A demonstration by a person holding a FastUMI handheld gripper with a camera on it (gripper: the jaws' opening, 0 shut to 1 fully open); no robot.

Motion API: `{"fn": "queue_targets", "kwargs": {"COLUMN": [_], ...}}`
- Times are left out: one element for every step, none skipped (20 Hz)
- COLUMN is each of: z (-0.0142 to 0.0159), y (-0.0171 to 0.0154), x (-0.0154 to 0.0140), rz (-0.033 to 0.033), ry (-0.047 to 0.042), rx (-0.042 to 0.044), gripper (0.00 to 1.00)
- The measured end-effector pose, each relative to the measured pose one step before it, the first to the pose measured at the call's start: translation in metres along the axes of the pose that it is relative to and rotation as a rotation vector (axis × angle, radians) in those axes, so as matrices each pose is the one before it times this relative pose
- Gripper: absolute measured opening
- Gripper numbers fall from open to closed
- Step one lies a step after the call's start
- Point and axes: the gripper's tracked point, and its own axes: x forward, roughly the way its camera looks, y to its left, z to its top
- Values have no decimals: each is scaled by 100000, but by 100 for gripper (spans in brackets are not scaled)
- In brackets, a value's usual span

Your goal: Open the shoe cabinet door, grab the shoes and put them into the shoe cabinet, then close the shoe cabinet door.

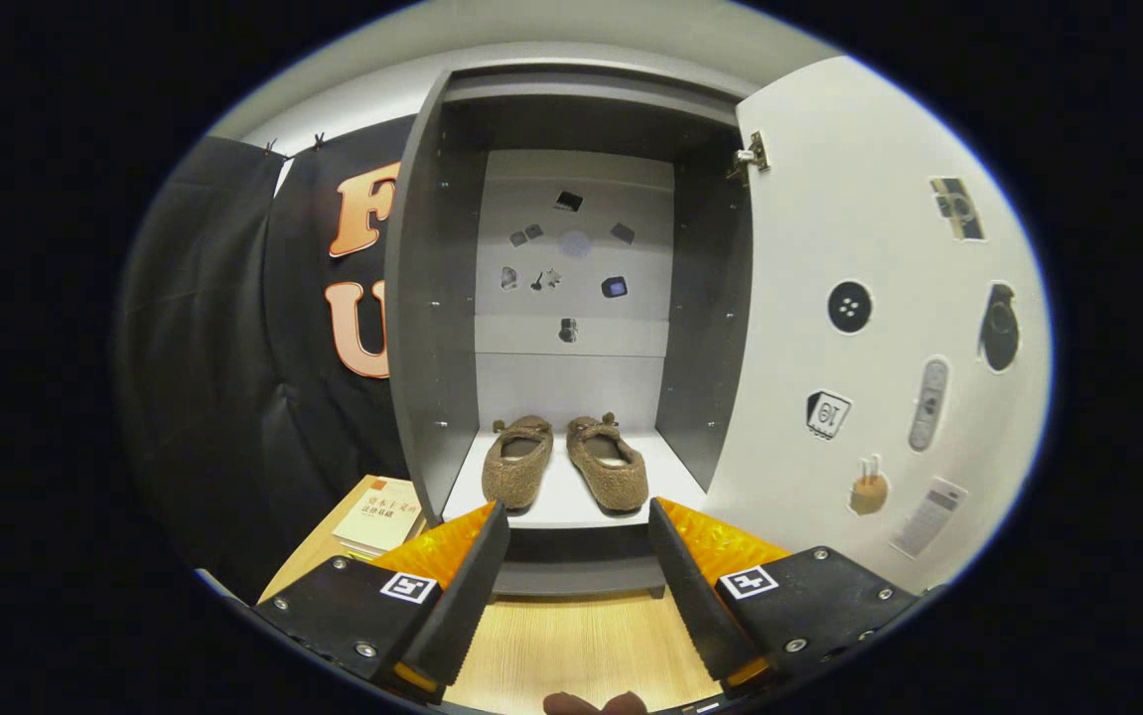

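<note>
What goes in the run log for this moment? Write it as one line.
gripper: open, empty | shoes: pair on cabinet shelf, beyond fingers | cabinet door: open | left: close door

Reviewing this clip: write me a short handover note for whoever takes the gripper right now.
Gripper: open, holding nothing, fingers spread just in front of the cabinet's bottom shelf.
Shoes: both brown shoes sit side by side on that shelf, beyond the fingers, toes toward the gripper.
Door: swung wide open on the right side of the cabinet.
Done: door opened, shoes placed inside.
Left: close the door.
</note>
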Motion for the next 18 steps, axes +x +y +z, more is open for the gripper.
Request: {"fn": "queue_targets", "kwargs": {"z": [139,269,460,394,307,77,71,50,42,-168,-142,118,3,-179,-211,-100,126,193], "y": [-82,-259,-366,-388,-450,-544,-359,-342,-583,-558,-431,-700,-888,-894,-434,-587,-703,-892], "x": [-1161,-1347,-1240,-1337,-1132,-1143,-1150,-1047,-874,-1027,-885,-874,-752,-847,-654,-698,-804,-780], "rz": [229,379,158,336,313,452,1161,1281,974,1070,1763,1036,122,236,705,527,248,196], "ry": [-758,-1146,-1725,-1702,-1342,-410,-636,-842,-431,611,363,-821,-487,-58,-388,-844,-1193,-1122], "rx": [349,-267,-740,-916,-711,-271,279,550,779,1112,1380,971,435,107,354,544,463,518], "gripper": [88,88,88,88,88,88,88,89,88,88,88,88,88,88,88,88,88,88]}}
